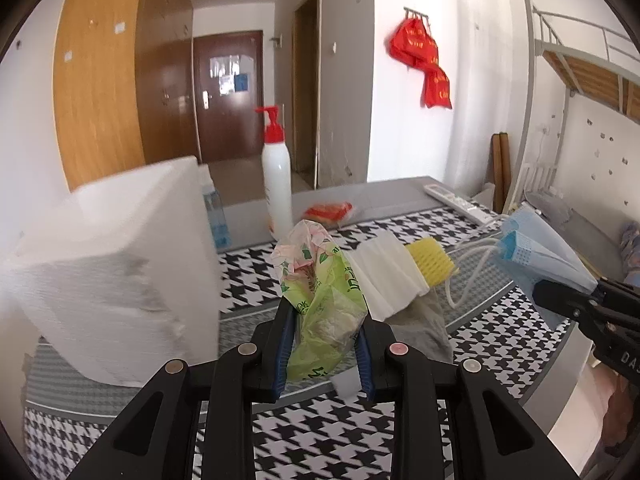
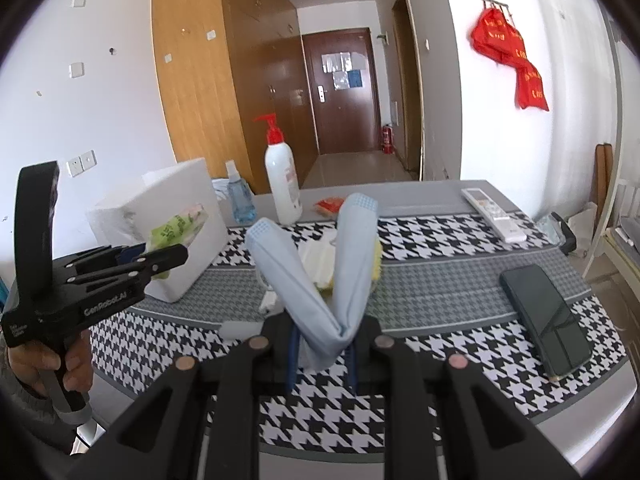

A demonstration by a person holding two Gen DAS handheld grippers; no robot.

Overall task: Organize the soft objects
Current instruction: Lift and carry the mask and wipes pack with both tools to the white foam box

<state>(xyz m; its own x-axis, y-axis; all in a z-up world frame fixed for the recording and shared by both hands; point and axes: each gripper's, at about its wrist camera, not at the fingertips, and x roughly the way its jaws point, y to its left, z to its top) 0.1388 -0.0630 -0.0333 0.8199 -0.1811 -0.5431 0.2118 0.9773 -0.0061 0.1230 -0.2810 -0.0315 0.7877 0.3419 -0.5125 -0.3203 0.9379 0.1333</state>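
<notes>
Left gripper (image 1: 325,322): fingers clamped on crumpled green floral plastic bag (image 1: 320,292), lifted, white foam box (image 1: 120,264) just left.
Right gripper (image 2: 323,344): fingers clamped on folded pale-blue face mask (image 2: 320,280), above surface (image 2: 440,292), long axis pointing far.
Nearer the box: left.

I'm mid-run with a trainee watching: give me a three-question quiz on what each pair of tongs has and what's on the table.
1. True or false: the left tongs are shut on a green floral plastic packet.
2. What do the right tongs hold? A) yellow sponge B) blue face mask C) phone
3. Fill in: the white pump bottle has a ____ pump head.

Key:
1. True.
2. B: the blue face mask, folded into a V. The phone lies on the houndstooth tablecloth.
3. Red.
</notes>
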